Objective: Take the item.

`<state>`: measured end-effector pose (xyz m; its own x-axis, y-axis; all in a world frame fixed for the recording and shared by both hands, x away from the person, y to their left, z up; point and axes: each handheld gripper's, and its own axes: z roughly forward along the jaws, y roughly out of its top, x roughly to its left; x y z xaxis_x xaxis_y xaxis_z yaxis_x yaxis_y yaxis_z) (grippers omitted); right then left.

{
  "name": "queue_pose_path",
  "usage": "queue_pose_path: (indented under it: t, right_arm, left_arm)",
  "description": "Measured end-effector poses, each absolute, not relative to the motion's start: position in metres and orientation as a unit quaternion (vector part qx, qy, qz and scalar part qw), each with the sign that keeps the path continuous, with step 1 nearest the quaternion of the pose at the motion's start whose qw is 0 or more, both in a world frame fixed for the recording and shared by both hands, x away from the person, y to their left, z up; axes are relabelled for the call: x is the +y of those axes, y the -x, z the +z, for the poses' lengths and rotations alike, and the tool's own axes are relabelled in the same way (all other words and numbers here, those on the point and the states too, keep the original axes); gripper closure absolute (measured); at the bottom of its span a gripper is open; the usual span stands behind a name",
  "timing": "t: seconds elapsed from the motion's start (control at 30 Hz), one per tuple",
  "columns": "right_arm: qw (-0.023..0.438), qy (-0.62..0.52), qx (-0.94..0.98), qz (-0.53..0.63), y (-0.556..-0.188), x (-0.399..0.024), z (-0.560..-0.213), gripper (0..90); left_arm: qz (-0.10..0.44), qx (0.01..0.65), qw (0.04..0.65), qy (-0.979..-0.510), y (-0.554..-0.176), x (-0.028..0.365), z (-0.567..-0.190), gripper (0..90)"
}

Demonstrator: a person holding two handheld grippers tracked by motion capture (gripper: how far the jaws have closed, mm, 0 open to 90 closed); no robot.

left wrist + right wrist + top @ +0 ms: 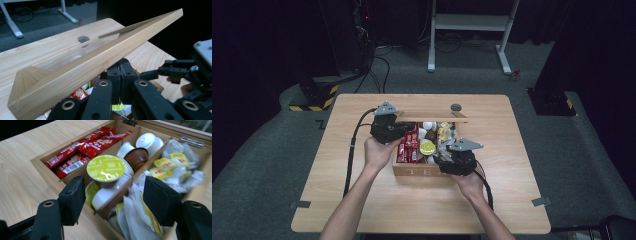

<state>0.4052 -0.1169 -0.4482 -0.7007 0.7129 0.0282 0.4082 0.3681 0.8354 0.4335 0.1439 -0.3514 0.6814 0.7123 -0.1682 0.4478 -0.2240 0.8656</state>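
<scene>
An open wooden box sits mid-table, its glass-paned lid raised at the back. My left gripper is at the box's left end. Its jaws are shut together just under the lid's frame; whether they pinch it is hidden. My right gripper hovers open over the front right of the box, nothing pressed between its pads. Below it lie a yellow-green capsule, red sachets, a brown capsule and tea bags. The right gripper also appears in the left gripper view.
A round grey grommet is set in the table behind the lid. A white desk frame and a yellow-black striped base stand on the floor beyond. Bare tabletop lies on both sides of the box.
</scene>
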Motion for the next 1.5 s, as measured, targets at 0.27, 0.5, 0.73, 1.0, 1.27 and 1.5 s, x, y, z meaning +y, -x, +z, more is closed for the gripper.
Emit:
queue_pose_path:
  t: [0.27, 0.5, 0.73, 1.0, 1.27, 1.5]
  right_arm:
    - [0.17, -0.348, 0.815, 0.431, -0.418, -0.096, -0.452, 32.5]
    - [0.172, -0.345, 0.818, 0.426, -0.427, -0.079, -0.455, 31.3]
    - [0.176, -0.35, 0.823, 0.41, -0.434, -0.068, -0.459, 30.1]
    - [0.177, -0.363, 0.829, 0.387, -0.437, -0.061, -0.465, 36.1]
    - [0.176, -0.37, 0.822, 0.395, -0.437, -0.063, -0.464, 37.7]
    - [0.18, -0.369, 0.808, 0.422, -0.431, -0.066, -0.452, 37.8]
  left_arm:
    - [0.131, 0.379, 0.501, -0.767, -0.437, 0.144, -0.349, 89.9]
    - [0.123, 0.382, 0.506, -0.764, -0.439, 0.145, -0.348, 90.0]
    - [0.123, 0.381, 0.503, -0.766, -0.44, 0.144, -0.348, 90.0]
    - [0.12, 0.373, 0.5, -0.772, -0.44, 0.144, -0.349, 90.0]
    - [0.108, 0.379, 0.502, -0.77, -0.441, 0.146, -0.349, 90.0]
    - [0.105, 0.389, 0.496, -0.769, -0.443, 0.152, -0.349, 90.0]
